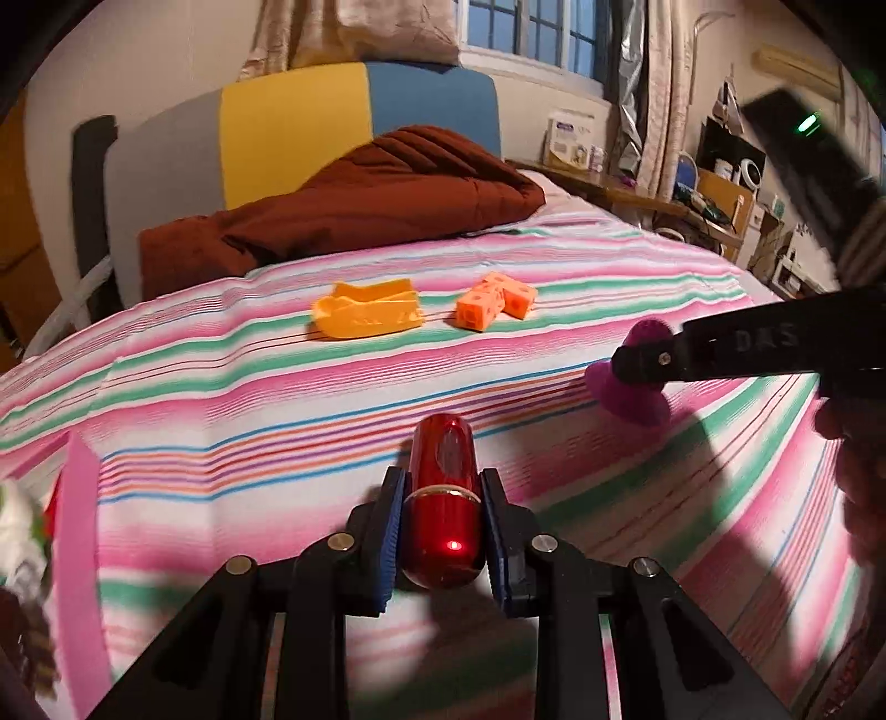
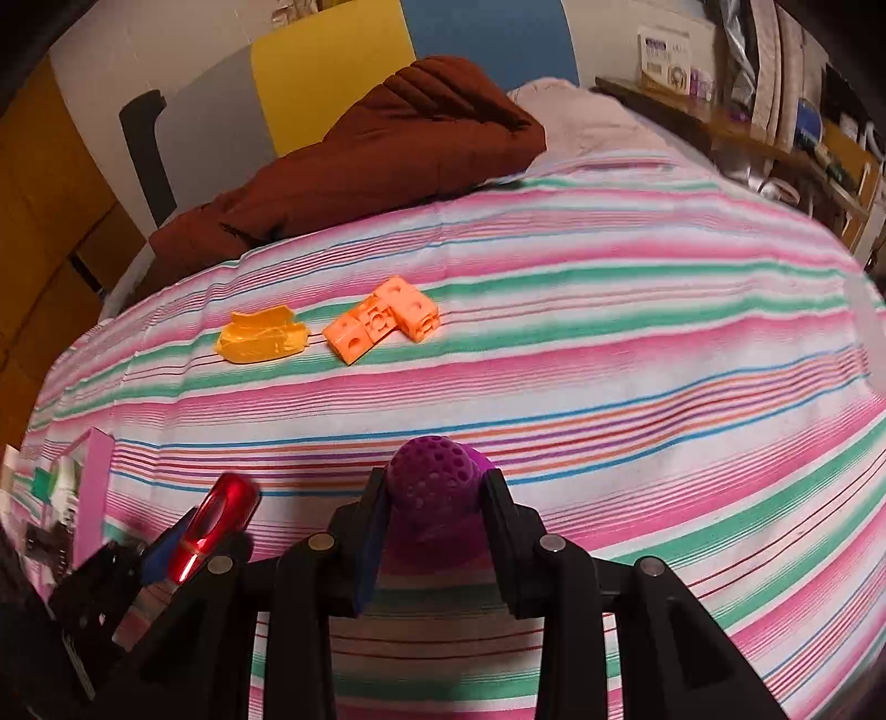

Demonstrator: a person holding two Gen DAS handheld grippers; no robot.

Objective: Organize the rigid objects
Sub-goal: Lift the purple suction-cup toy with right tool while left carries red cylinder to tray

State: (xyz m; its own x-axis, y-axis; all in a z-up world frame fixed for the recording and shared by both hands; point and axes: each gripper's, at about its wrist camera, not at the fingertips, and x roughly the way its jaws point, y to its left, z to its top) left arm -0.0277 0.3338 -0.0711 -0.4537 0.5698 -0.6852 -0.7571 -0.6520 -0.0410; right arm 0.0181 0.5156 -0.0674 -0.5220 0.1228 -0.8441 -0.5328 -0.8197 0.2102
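Both grippers loaded above the striped bed

The left gripper (image 1: 440, 526) pinches a red capsule (image 1: 443, 498); the right gripper (image 2: 434, 512) pinches a purple ball piece (image 2: 432, 487). The glossy capsule could slip out forward, and the close-held grippers risk colliding.

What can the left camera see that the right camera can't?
Only the left wrist view shows the window and the right gripper's side. Only the right wrist view shows the holes in the purple piece and the left gripper from outside. Both show the red capsule, the yellow piece, the orange cubes, the brown quilt and the striped sheet.
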